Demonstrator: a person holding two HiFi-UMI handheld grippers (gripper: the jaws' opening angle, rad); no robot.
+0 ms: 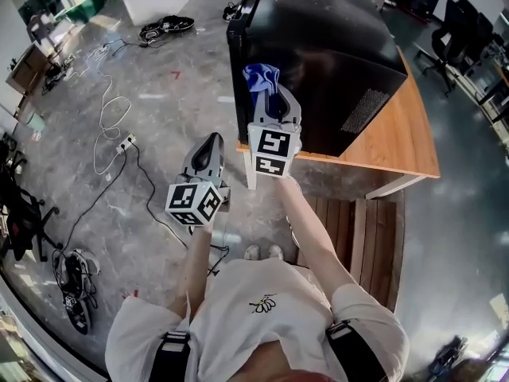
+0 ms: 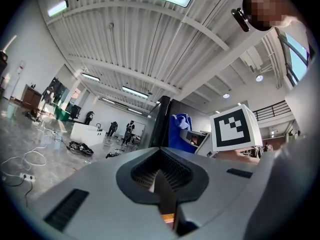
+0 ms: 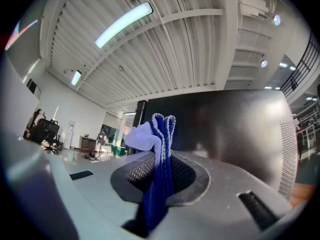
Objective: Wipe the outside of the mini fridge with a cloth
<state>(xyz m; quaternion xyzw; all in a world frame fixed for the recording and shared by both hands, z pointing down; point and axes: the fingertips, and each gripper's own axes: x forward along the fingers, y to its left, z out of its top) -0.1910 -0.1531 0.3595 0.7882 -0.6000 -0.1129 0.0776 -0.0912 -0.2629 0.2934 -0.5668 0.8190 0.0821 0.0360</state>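
The black mini fridge (image 1: 318, 54) stands on a wooden table (image 1: 406, 146). My right gripper (image 1: 274, 102) is shut on a blue cloth (image 1: 260, 78), which it holds against the fridge's near side by the front corner. In the right gripper view the blue cloth (image 3: 157, 154) sticks up from between the jaws, with the fridge's dark wall (image 3: 225, 129) just behind. My left gripper (image 1: 208, 151) hangs lower, left of the table and apart from the fridge, its jaws shut with nothing in them. The left gripper view shows the fridge (image 2: 162, 124) and the cloth (image 2: 180, 131) ahead.
A vent grille (image 1: 364, 110) sits on the fridge's right side. White cables and a power strip (image 1: 126, 143) lie on the grey floor to the left. Office chairs (image 1: 449, 26) stand at the far right. A wooden pallet (image 1: 358, 229) lies under the table's near edge.
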